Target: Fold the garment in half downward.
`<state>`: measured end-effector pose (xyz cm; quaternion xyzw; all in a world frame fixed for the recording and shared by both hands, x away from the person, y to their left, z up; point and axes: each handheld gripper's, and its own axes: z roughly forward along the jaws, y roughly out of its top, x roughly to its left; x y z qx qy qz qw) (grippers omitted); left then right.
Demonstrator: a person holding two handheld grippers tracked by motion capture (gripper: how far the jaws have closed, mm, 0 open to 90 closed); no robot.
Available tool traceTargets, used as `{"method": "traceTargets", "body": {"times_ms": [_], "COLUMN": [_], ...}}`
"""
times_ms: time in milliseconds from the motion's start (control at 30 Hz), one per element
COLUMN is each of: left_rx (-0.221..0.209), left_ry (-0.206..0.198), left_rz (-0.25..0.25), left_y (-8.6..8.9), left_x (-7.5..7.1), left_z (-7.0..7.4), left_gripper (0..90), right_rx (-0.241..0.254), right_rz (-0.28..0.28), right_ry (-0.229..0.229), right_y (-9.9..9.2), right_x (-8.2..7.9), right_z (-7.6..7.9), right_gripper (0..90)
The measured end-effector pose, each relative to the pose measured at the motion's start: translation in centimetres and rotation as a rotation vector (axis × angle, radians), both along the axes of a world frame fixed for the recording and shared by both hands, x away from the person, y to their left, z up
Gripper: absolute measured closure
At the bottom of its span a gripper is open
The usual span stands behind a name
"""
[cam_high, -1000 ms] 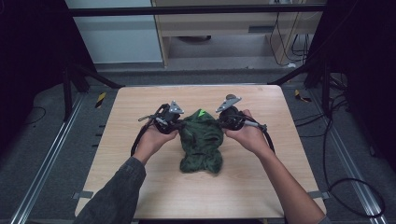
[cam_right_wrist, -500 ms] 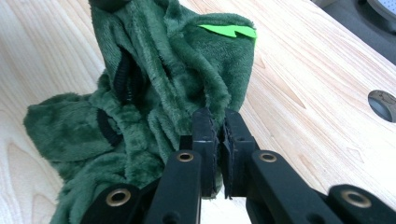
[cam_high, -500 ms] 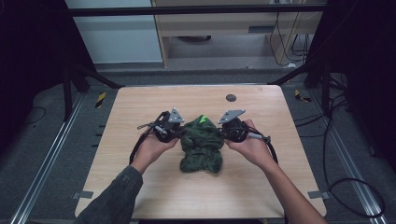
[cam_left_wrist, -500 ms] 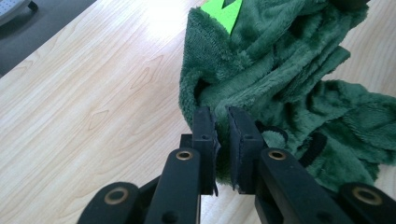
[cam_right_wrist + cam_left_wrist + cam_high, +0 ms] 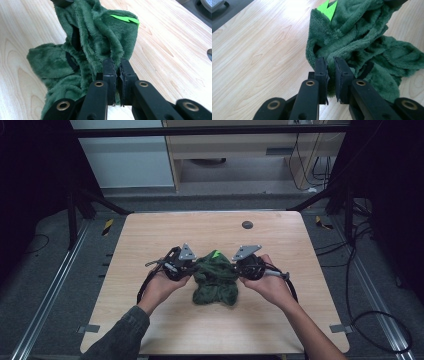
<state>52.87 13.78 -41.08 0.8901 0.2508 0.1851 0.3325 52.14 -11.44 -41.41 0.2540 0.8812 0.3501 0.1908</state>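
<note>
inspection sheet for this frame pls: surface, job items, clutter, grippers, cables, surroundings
Surface: light wooden table, bare apart from the items below.
Job's things: dark green fleece garment with a bright green patch, bunched mid-table.
Clutter: small dark round disc near the far edge.
Grippers: left gripper and right gripper each shut on a fold of the garment, one at either side of it.
Cables: black cable loops trail from both grippers; more cables lie on the floor at right.
Surroundings: dark frame legs, grey floor, pale cabinet behind.
</note>
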Motion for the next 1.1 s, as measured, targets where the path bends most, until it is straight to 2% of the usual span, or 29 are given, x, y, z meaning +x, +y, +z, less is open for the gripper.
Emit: {"method": "traceTargets", "body": {"times_ms": [433, 567, 1100], "left_rx": [-0.007, 0.003, -0.026], "left_ry": [0.005, 0.01, 0.032], "left_rz": [-0.021, -0.036, -0.027], "left_y": [-0.3, -0.3, 0.3], "left_x": [-1.5, -2.2, -3.1], "left_z": [-1.2, -1.7, -3.3], "left_gripper": [80.5, 80.3, 79.8], "right_rx": [0.002, 0.002, 0.004], "right_rz": [0.015, 0.018, 0.045], "right_ry": [0.003, 0.006, 0.023], "right_y": [-0.3, -0.3, -0.1], "right_x": [-1.7, -2.1, -3.6], "right_z": [-0.9, -1.2, -2.2], "right_gripper": [84.8, 84.7, 83.7]}}
